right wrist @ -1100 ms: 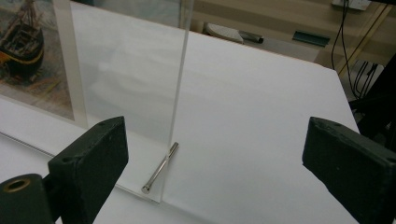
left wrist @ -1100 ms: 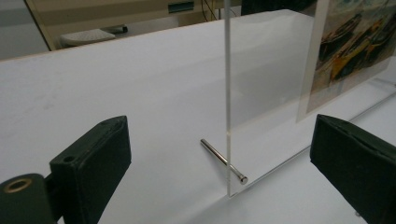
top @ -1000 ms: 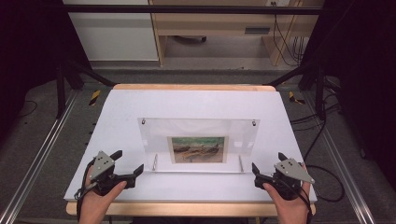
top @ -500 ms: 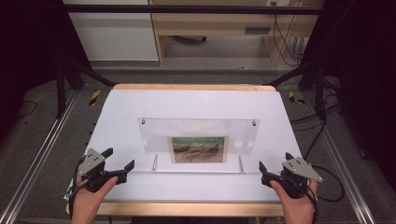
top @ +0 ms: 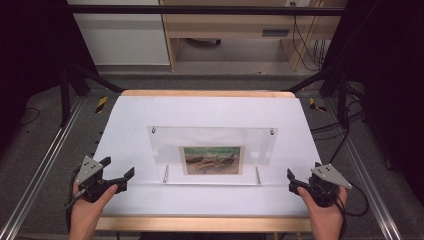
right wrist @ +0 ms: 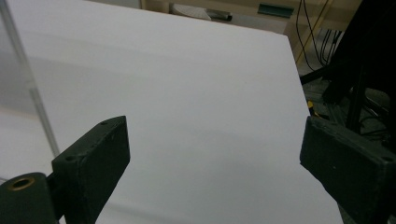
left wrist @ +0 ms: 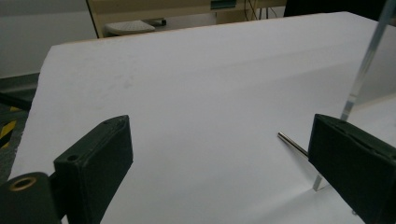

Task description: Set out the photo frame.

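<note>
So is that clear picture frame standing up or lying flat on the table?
Standing up. The clear picture frame rests on two metal legs, and the left gripper view shows its edge rising off the table.

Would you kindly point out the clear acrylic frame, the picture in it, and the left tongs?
clear acrylic frame (top: 165, 145): high view, bare left panel.
picture (top: 212, 160): high view, its middle.
left tongs (top: 116, 171): high view, midway between the open tips.
</note>
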Motion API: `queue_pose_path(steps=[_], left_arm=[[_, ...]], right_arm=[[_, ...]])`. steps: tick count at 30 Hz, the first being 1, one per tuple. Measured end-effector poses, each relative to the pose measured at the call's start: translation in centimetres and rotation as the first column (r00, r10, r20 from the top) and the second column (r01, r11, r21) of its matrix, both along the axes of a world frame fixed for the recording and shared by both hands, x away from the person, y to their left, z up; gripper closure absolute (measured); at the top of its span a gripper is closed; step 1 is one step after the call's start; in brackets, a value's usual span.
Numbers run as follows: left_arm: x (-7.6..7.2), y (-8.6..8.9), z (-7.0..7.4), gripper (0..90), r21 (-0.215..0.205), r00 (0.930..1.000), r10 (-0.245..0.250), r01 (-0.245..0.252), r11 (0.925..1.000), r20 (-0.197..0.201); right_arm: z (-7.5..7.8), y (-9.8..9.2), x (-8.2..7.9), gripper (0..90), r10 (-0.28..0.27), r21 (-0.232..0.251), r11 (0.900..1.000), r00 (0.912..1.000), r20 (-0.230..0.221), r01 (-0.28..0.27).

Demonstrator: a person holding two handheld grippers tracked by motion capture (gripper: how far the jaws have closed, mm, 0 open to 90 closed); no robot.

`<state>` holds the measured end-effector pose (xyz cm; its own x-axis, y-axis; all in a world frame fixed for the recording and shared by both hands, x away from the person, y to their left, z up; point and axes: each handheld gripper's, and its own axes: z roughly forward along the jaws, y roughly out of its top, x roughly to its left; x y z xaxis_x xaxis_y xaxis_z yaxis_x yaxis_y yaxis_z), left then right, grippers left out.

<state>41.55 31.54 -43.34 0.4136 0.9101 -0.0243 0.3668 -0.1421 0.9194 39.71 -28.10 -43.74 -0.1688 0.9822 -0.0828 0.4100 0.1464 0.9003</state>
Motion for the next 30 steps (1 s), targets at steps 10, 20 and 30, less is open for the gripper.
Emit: queue_pose_path(steps=[10,20,30], left_arm=[[1.0,1.9,-0.5,6.3,0.031,0.9979,0.059,-0.058,0.9978,-0.026],[1.9,2.5,-1.3,7.2,0.118,0.9890,0.100,-0.087,0.9892,-0.110],[2.2,2.8,-1.9,7.5,0.149,0.9817,0.136,-0.116,0.9819,-0.133]], right_arm=[[-0.9,-1.3,1.2,9.5,-0.050,0.004,0.999,0.9974,-0.052,0.050],[-2.0,-1.6,2.4,12.3,-0.021,0.028,0.999,0.9855,-0.168,0.026],[-2.7,-1.8,2.6,12.1,-0.017,0.024,0.999,0.9675,-0.252,0.024]])
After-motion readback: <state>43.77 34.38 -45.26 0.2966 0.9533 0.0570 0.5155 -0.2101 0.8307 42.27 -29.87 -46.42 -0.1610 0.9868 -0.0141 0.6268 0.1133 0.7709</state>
